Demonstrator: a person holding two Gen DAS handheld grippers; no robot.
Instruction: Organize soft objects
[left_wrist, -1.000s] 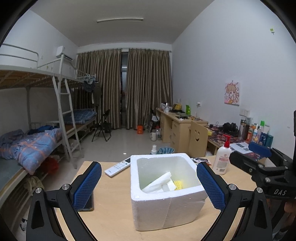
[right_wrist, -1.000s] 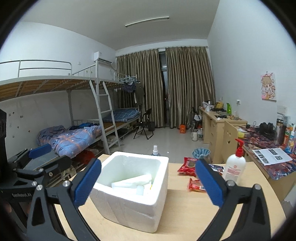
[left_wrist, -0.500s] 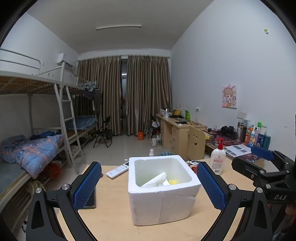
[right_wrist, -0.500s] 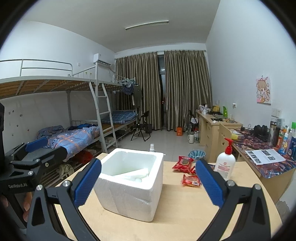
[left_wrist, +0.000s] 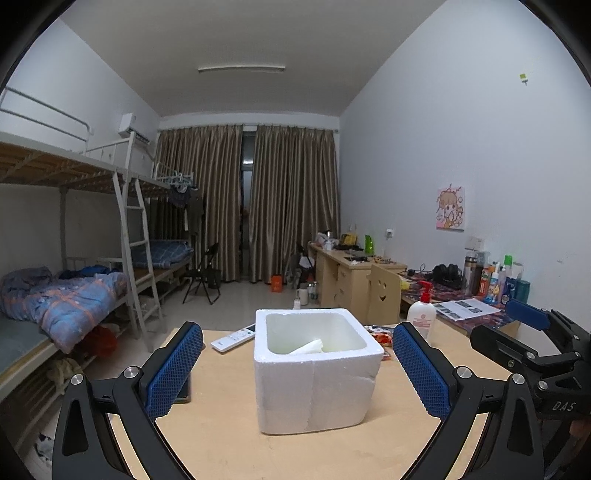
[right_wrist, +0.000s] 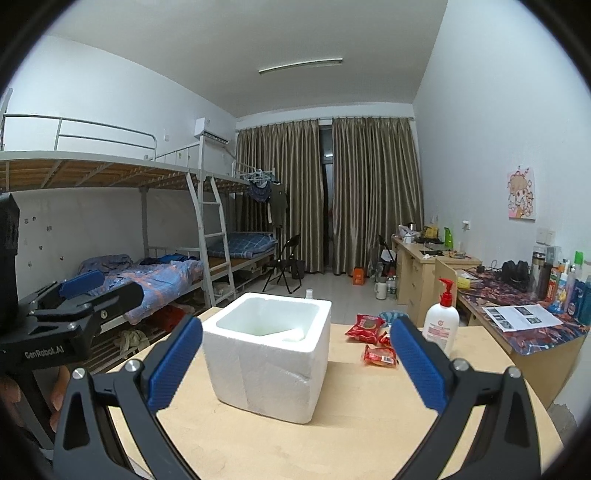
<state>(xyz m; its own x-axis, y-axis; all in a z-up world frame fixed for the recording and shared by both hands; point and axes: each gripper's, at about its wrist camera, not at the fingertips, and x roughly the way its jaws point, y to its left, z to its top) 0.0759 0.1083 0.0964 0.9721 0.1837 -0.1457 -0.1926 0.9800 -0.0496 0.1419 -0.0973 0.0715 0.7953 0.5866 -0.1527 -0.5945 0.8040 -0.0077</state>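
Observation:
A white foam box (left_wrist: 317, 373) (right_wrist: 267, 354) stands on the wooden table (left_wrist: 221, 432) (right_wrist: 362, 417), with a white soft piece (left_wrist: 308, 347) showing inside it. My left gripper (left_wrist: 297, 373) is open, its blue pads wide apart on either side of the box and nearer the camera. My right gripper (right_wrist: 295, 369) is open too, level with the box and nothing between its pads. Red snack packets (right_wrist: 369, 323) lie to the right of the box.
A white pump bottle (right_wrist: 441, 319) (left_wrist: 421, 317) stands at the back right of the table. A remote control (left_wrist: 233, 338) and a dark phone (left_wrist: 183, 393) lie to the left. The table edge drops toward bunk beds (left_wrist: 74, 291) and desks (right_wrist: 417, 273).
Both grippers have drawn back and lowered their view: the box looks farther off and less of its inside shows. Both stay open.

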